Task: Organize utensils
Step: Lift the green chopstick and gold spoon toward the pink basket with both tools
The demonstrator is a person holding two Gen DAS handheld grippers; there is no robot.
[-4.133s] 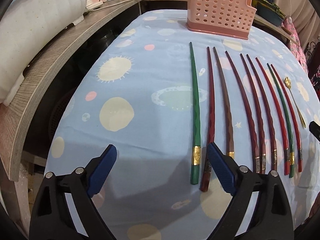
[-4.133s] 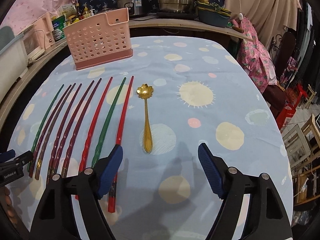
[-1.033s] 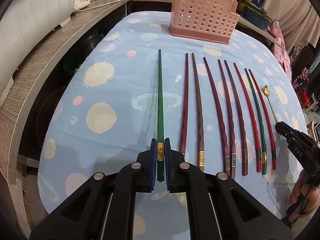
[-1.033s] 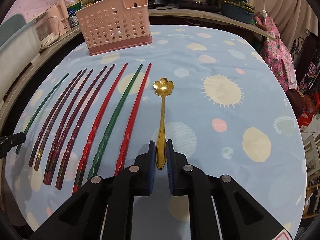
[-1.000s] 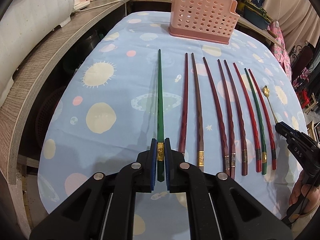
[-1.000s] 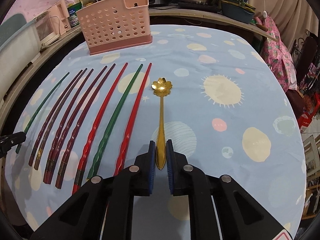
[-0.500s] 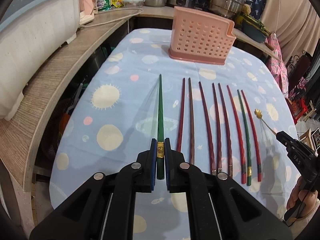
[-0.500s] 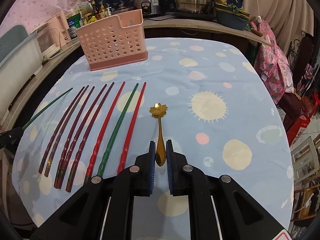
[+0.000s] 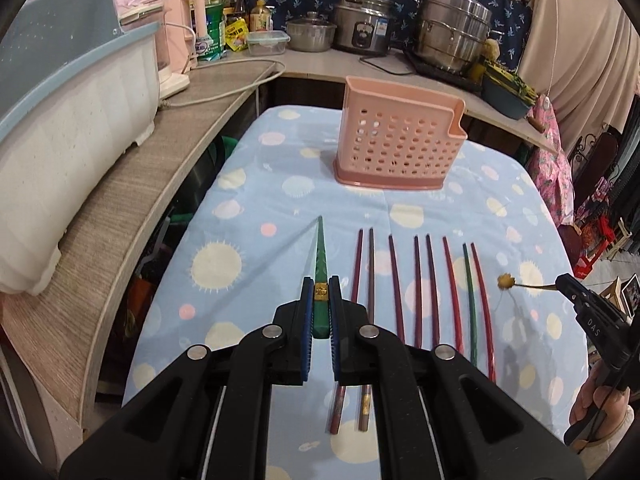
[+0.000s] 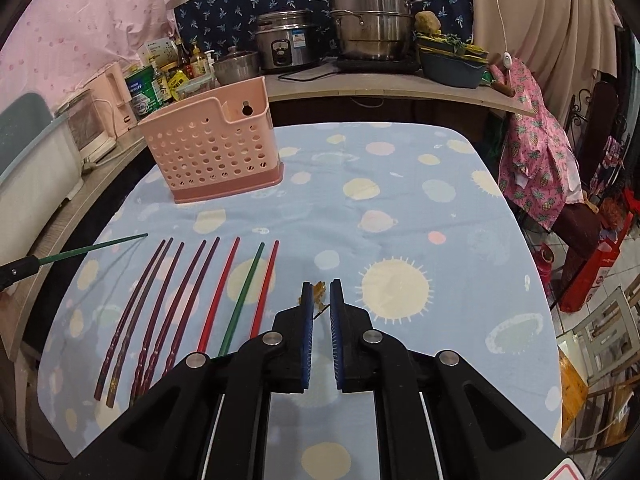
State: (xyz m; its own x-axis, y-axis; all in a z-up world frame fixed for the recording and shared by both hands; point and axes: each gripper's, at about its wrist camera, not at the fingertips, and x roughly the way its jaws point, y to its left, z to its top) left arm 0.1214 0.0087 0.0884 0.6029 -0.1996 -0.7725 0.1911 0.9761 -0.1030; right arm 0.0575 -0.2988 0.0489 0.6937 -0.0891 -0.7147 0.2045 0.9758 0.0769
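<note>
fingers [image 9: 305, 320] of both grippers, spread four seconds ago, now pinch and hold aloft a green chopstick [image 9: 320, 258] and gold spoon [image 10: 318, 292].

8 chopsticks [image 9: 418, 288] side by side on tablecloth [image 9: 460, 216], basket [image 9: 398, 152] behind them

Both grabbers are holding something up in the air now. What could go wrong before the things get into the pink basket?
1. The left gripper pinches the green chopstick only near its thick end, so the long thin tip could swing or slip.
2. The right gripper holds the gold spoon by the thin handle; it might twist or drop.
3. The pink basket looks light, so a bump at its rim could push it.
</note>
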